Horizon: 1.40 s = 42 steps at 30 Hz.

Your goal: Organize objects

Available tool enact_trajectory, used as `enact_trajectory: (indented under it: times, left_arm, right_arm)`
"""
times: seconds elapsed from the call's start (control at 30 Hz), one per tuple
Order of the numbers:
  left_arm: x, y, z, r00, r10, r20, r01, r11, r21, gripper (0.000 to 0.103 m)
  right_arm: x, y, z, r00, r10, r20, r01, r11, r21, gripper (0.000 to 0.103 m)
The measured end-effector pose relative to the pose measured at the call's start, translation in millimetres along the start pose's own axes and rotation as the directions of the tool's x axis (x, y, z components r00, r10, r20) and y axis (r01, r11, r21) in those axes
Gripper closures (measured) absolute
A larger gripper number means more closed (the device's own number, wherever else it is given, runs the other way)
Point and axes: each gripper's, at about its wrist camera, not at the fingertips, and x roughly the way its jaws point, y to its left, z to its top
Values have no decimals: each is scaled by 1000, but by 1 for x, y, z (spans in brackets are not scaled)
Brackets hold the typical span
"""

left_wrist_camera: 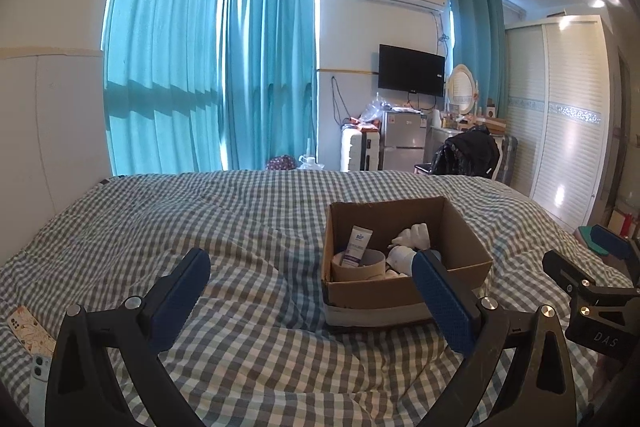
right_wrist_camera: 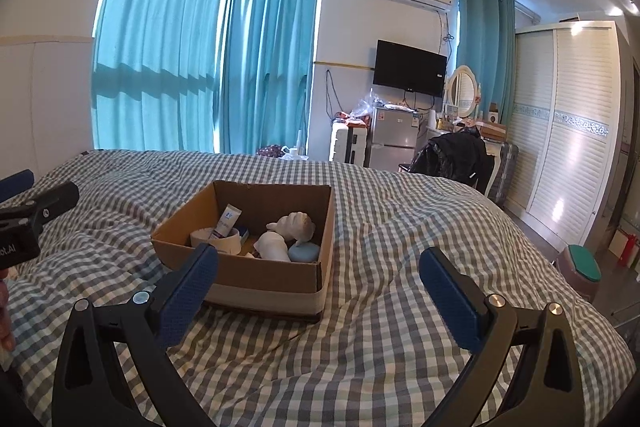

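- Cardboard box sits on the bed, open top, roughly mid-mattress. All places below are given relative to the box.
- Inside the box: a white tube leaning upright at the far left, a wide roll of tape under it, two white plaster-like figures in the middle, a pale blue round piece at the near right corner.
- Left gripper: jaws spread wide, nothing between them, hovering near the box's left front.
- Right gripper: jaws spread wide too, empty, just short of the box's near side.
- On the checked cover left of the box, well apart from it: a patterned phone case and a white phone, at the left view's edge.
- Judgement: task looks mostly done; items are gathered in the box. The phone and case may be what's left, if they count as task objects; cannot tell.
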Motion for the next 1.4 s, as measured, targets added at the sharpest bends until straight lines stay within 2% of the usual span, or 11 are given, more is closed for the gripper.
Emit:
enact_trajectory:
  times: [0.6,1.4]
  left_arm:
    - [-3,-12,-1,1000,-7,-6,7,999,42,0]
    - [-2,-10,-2,1000,-8,-28,8,999,32,0]
  right_arm:
    - [-7,-1,1,1000,1,14,-1,1000,21,2]
    - [-5,5,0,1000,13,0,-13,1000,20,2]
